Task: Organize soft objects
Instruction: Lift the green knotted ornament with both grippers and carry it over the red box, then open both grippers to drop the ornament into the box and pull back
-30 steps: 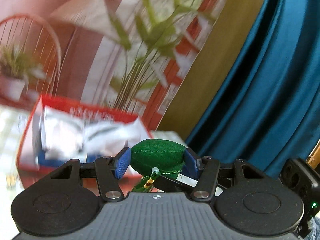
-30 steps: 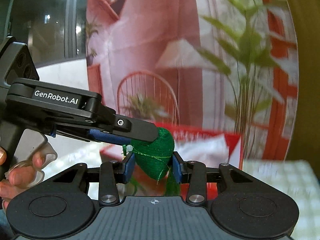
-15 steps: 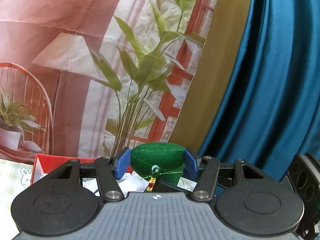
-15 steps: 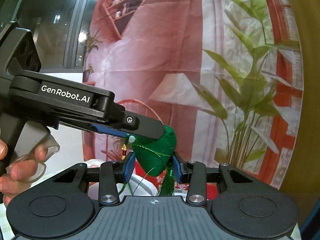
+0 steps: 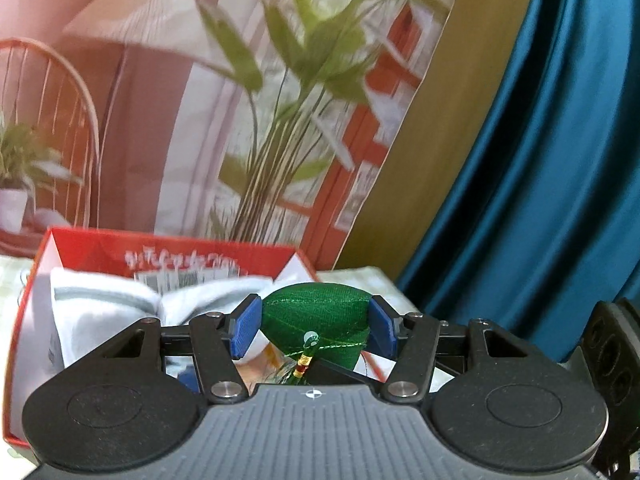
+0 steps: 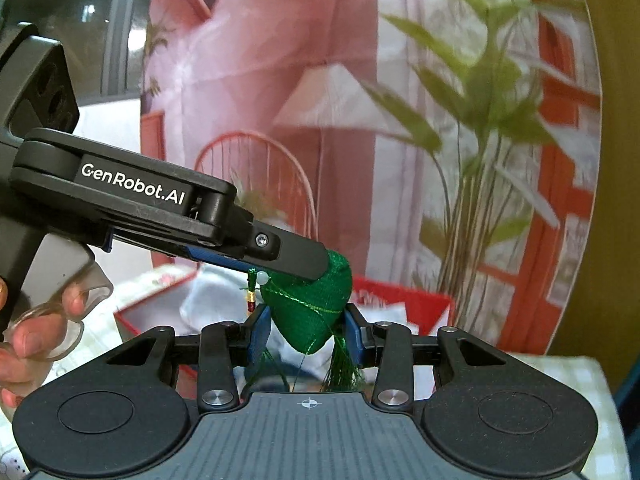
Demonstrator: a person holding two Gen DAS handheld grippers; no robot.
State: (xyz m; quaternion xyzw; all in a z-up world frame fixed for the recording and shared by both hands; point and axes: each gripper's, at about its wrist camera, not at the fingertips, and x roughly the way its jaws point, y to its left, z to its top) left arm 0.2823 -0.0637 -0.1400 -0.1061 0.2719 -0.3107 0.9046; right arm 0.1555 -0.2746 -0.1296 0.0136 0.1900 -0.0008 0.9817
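The pouch [image 5: 316, 320] is being held between both claws, the left claw [image 5: 314, 330] gripping its sides and the right claw [image 6: 306, 334] its lower end. Behind it, a box [image 5: 168, 246] is standing on the table [image 5: 360, 274], socks [image 5: 108, 308] lying inside. A backdrop [image 5: 200, 120] is hanging behind the box, a curtain [image 5: 540, 180] to its right.

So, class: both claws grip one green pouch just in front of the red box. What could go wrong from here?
1. Both the left claw and the right claw pinch the same green pouch; moving apart could tear it.
2. Its tassel dangles by the right claw's pads and may snag.
3. The red box already holds white cloth, so the pouch might roll off.
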